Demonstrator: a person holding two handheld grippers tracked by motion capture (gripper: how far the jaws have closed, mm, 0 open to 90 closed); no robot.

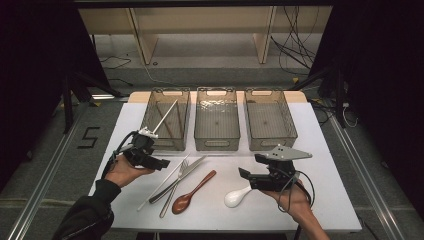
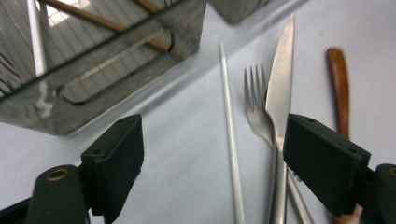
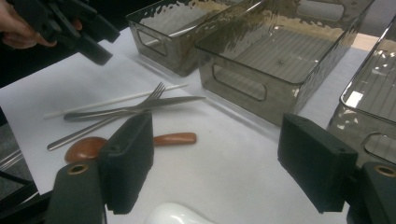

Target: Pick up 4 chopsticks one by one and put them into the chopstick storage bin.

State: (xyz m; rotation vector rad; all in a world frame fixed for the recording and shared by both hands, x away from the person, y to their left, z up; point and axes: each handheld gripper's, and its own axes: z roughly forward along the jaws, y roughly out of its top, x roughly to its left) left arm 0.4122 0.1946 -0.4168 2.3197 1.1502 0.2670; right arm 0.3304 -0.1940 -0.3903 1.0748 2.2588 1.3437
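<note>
Cutlery lies in a loose group at the table's front middle: a white chopstick (image 1: 161,183) (image 2: 231,140) (image 3: 116,99), a steel knife (image 1: 181,176) (image 2: 281,88) (image 3: 140,108), a steel fork (image 1: 176,186) (image 2: 256,105) (image 3: 112,119), a wooden spoon (image 1: 192,192) (image 2: 340,88) (image 3: 88,147) and a white ceramic spoon (image 1: 237,196) (image 3: 173,215). My left gripper (image 1: 157,159) (image 2: 215,140) (image 3: 88,37) is open just left of the chopstick, holding nothing. Beside the white spoon, my right gripper (image 1: 251,166) (image 3: 217,135) is open and empty.
Three clear grey bins stand in a row at the back: the left bin (image 1: 148,125) (image 2: 93,98) holds a white chopstick and brown chopsticks, while the middle bin (image 1: 216,142) (image 3: 243,84) and right bin (image 1: 271,142) (image 3: 369,107) look bare. Bare white tabletop lies at the front right.
</note>
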